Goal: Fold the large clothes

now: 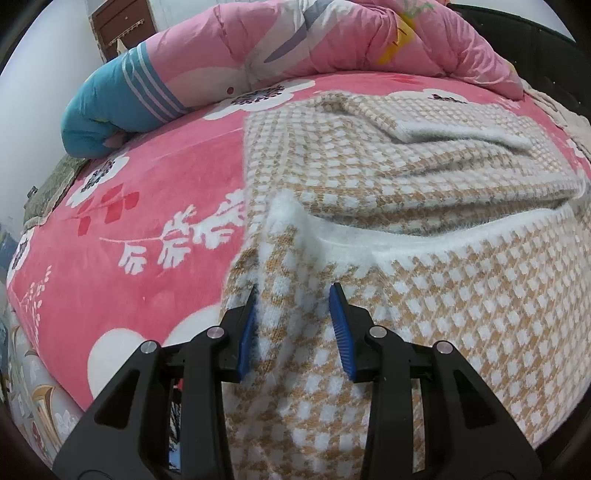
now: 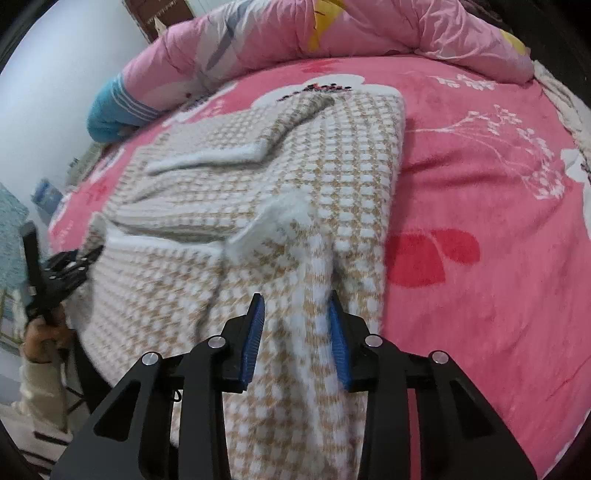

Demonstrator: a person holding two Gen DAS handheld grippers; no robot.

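Note:
A tan-and-white checked knit sweater [image 1: 388, 177] lies on the pink bed, its sleeves folded across the body. Its white-edged hem [image 1: 291, 236] is lifted near me. My left gripper [image 1: 293, 295] has its blue pads apart with a bunched ridge of the hem fabric between them. In the right wrist view the sweater [image 2: 295, 147] lies ahead, and my right gripper [image 2: 295, 301] stands with its pads apart around a raised fold of the hem corner [image 2: 280, 218]. The left gripper [image 2: 70, 266] shows at the left, held by a hand.
A pink floral blanket [image 1: 147, 177] covers the bed. A rolled pink quilt [image 1: 295, 40] with a blue end [image 1: 110, 107] lies along the far side. A brown cabinet [image 1: 122, 22] stands behind. The bed edge falls away at lower left [image 1: 33, 387].

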